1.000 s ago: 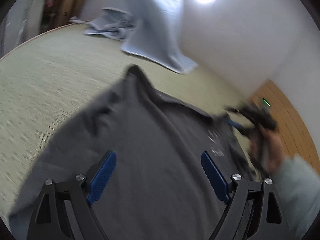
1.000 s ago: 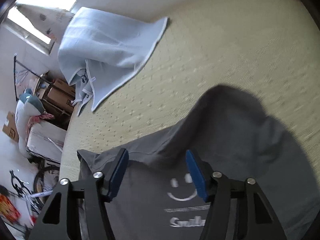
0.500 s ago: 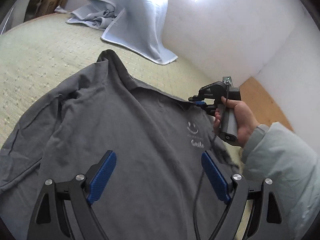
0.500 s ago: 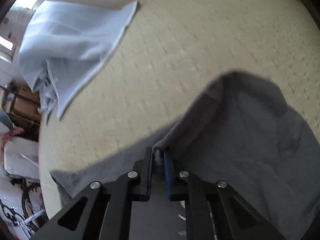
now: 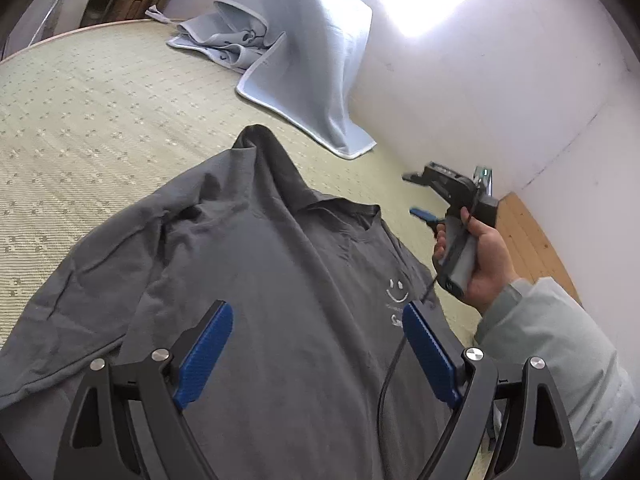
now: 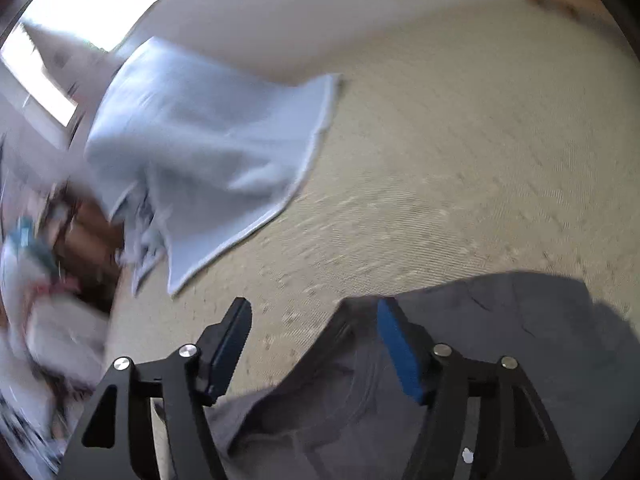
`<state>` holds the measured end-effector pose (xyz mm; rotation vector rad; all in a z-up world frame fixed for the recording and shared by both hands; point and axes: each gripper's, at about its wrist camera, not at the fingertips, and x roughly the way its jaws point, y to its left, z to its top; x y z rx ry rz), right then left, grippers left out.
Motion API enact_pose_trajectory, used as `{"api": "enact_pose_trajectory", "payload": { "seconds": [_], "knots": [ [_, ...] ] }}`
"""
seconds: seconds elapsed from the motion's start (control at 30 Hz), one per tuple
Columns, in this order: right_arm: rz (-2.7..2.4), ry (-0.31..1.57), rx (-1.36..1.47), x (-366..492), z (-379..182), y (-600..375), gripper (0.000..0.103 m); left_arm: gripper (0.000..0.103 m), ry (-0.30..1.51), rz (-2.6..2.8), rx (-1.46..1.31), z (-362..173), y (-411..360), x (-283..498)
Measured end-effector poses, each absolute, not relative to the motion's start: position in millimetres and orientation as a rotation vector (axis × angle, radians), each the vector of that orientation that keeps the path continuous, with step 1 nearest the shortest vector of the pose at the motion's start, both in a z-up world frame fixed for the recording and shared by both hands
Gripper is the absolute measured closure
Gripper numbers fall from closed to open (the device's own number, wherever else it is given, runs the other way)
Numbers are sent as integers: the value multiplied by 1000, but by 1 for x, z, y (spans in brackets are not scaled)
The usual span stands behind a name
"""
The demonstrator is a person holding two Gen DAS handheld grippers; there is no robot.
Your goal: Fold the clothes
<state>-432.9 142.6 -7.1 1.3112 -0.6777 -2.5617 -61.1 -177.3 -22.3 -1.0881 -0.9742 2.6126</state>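
Where motion blurs the right view, grey shirt point(image 6: 500, 360) edges smear.

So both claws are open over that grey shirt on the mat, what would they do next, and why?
Probably bring the left gripper down to pinch the grey long-sleeved shirt at its sleeve and fold it inward. The shirt lies spread face-up on the woven mat, that sleeve is flung out sideways, and the right gripper, whose jaws have just opened, holds nothing.

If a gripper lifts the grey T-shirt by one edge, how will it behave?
The grey T-shirt will probably drape and sag: it already lies creased on the mat. It looks thin, so likely light. A pinched fold may trail the rest behind.
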Motion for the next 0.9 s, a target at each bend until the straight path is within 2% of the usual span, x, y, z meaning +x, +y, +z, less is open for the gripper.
{"api": "enact_pose_trajectory", "payload": {
  "seconds": [0.2,0.43,0.5,0.53,0.57,0.6,0.63,0.73,0.8,0.83,0.87,0.9],
  "knots": [
    [-2215,51,1262,-402,-8,21,34,13,-974,2623,-1099,-21,-181,-59],
    [-2011,632,1253,-375,-39,-69,38,13,-1005,2608,-1108,-22,-189,-58],
    [-1964,778,1257,-370,-50,-84,48,13,-1012,2607,-1104,-22,-193,-57],
    [-1949,844,1255,-370,-54,-88,62,13,-1018,2607,-1103,-22,-195,-56],
    [-1934,910,1253,-369,-59,-92,83,13,-1024,2608,-1102,-22,-198,-56],
    [-1918,976,1251,-369,-63,-97,90,13,-1031,2608,-1101,-22,-200,-55],
    [-1942,1031,1227,-373,-61,-100,93,13,-1041,2609,-1100,-23,-204,-55],
    [-2063,1197,1119,-386,-48,-108,93,13,-1068,2611,-1094,-23,-214,-54],
    [-2206,1311,994,-396,-33,-114,85,13,-1085,2617,-1094,-23,-219,-53],
    [-2288,1293,948,-400,-21,-115,73,13,-1094,2619,-1092,-23,-222,-53],
    [-2369,1267,902,-404,-9,-116,54,13,-1103,2620,-1091,-23,-224,-52],
    [-2414,1208,870,-404,2,-115,48,13,-1109,2621,-1091,-23,-226,-52]
  ]
}}
